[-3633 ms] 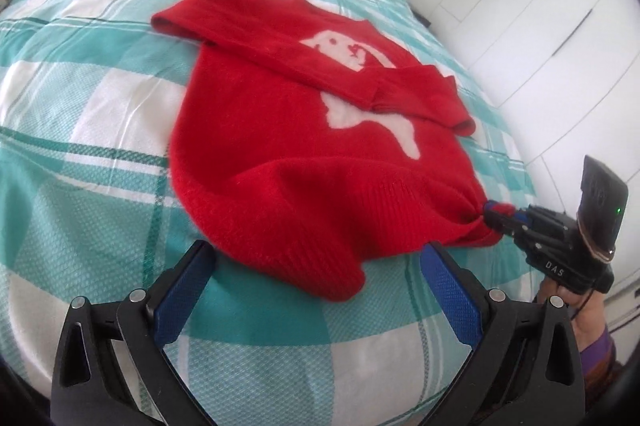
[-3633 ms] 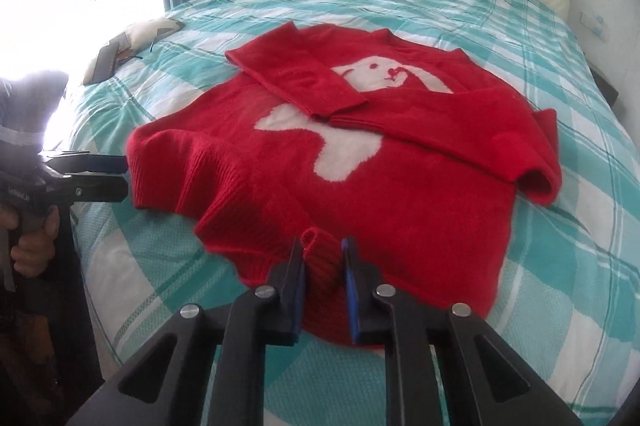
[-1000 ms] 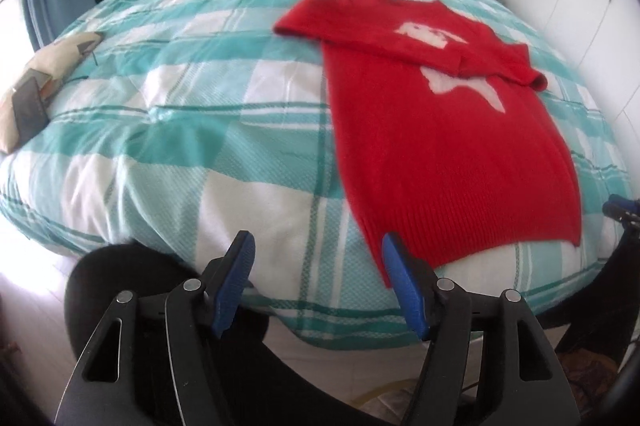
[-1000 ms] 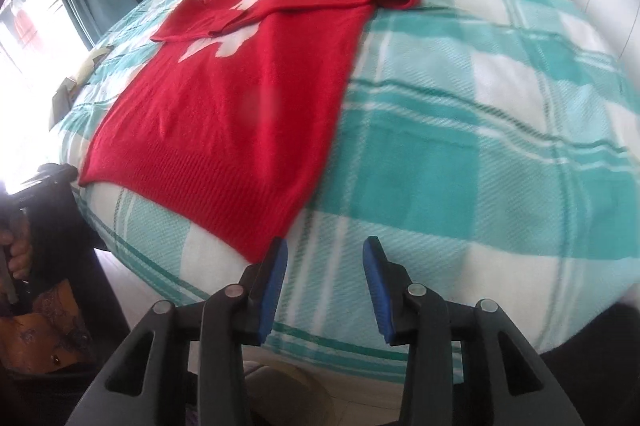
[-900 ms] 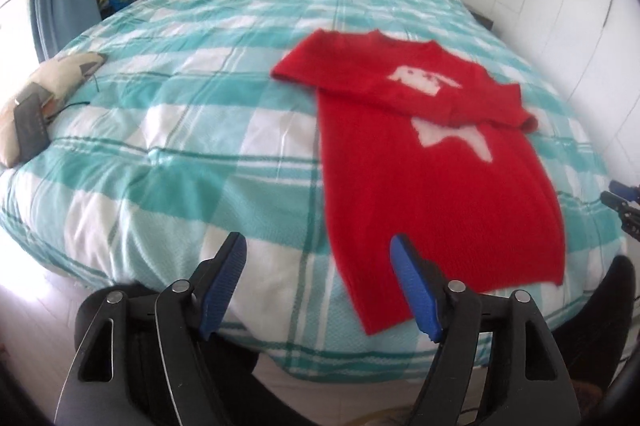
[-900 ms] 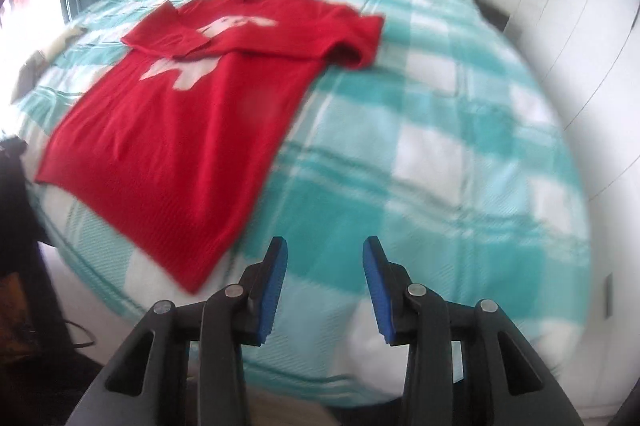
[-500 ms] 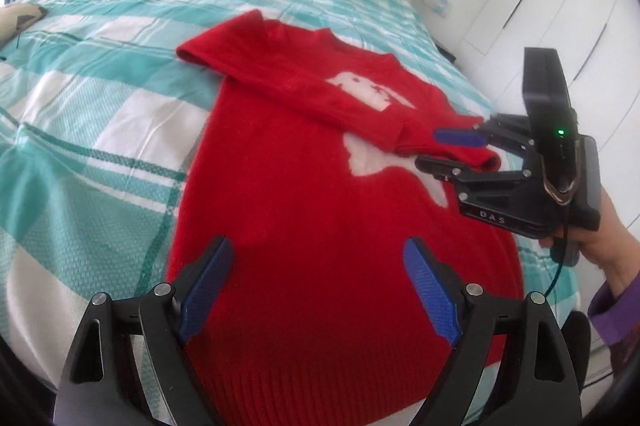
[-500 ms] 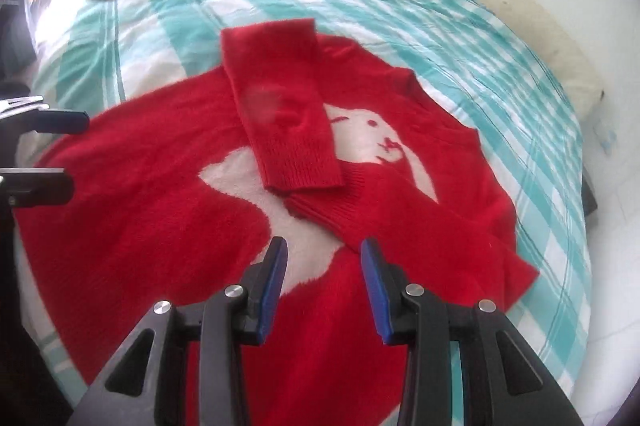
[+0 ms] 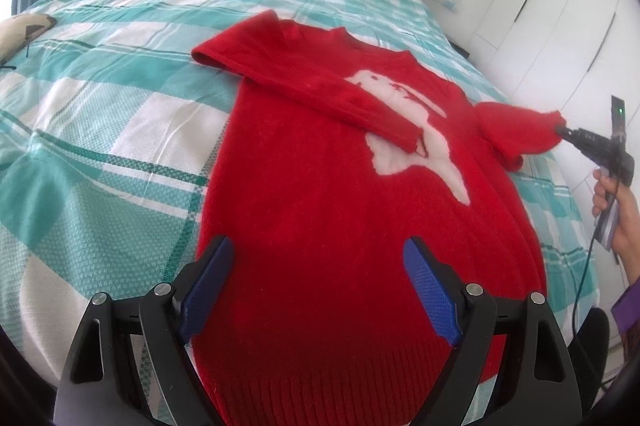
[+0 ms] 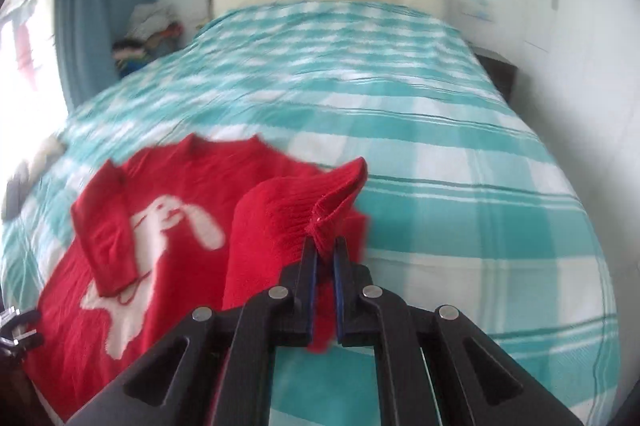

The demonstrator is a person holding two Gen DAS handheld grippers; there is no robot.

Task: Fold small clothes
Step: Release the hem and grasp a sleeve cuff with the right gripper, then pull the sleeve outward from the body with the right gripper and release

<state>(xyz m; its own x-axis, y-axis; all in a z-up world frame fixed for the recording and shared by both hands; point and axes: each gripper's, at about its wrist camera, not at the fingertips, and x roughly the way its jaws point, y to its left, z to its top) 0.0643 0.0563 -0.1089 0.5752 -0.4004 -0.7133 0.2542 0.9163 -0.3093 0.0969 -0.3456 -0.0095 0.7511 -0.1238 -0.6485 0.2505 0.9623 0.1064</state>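
Rightward, right tool [image 10: 325, 252] clamped on sweater [image 9: 344, 209] sleeve cuff [image 10: 340, 185], lifting it off bed [image 9: 100, 105]. Left tool [image 9: 316, 290] spread wide and holding nothing, poised low above hem. Sweater flat otherwise, other sleeve [image 9: 320, 93] folded across chest.

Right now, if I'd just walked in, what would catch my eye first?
A bright red sweater with a white animal figure lies flat on a teal-and-white checked bedspread. One sleeve is folded across the chest. The right gripper pinches the other sleeve's cuff and lifts it; the left gripper hovers open over the hem.
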